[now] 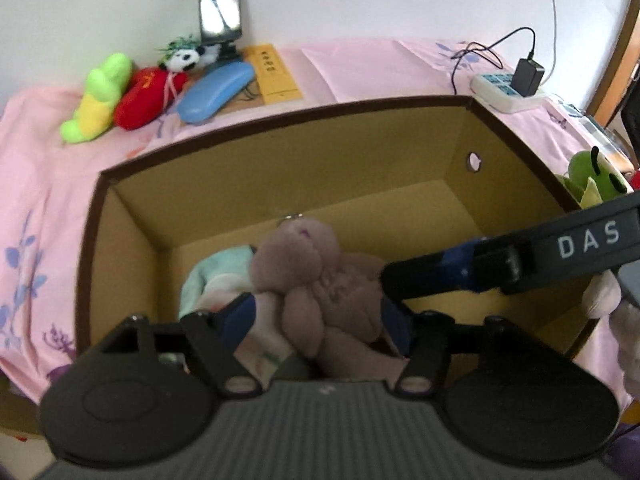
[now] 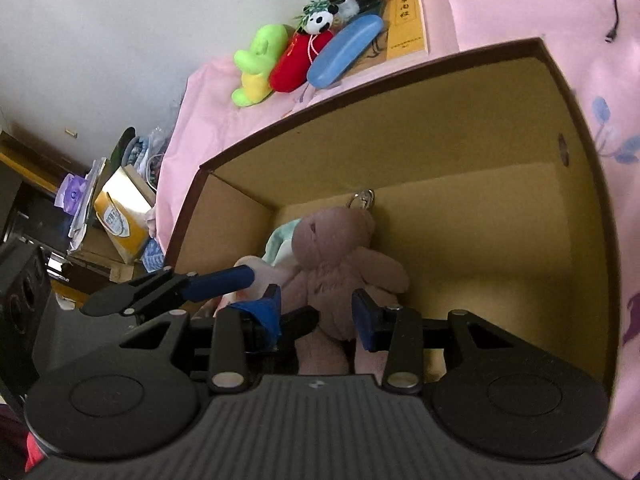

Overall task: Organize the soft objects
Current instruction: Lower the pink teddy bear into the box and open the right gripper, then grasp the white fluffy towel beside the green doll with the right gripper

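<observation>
Right gripper (image 2: 316,312): its 2 fingers (image 2: 366,316) pinch the mauve plush bear (image 2: 340,256) at the belly. Left gripper (image 1: 316,316) stands wider, loosely flanking it. Bear's head points to the box's (image 2: 440,128) far wall.

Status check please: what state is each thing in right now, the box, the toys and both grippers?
Brown cardboard box: open, lidless.
Mauve plush bear: inside the box, gripped at the waist.
Pastel soft toy: inside the box, beside the bear.
Right gripper: shut on the bear.
Left gripper: straddles both toys, grip unclear.
Blue oval glasses case: closed.
Black charger: plugged into white power strip.
</observation>
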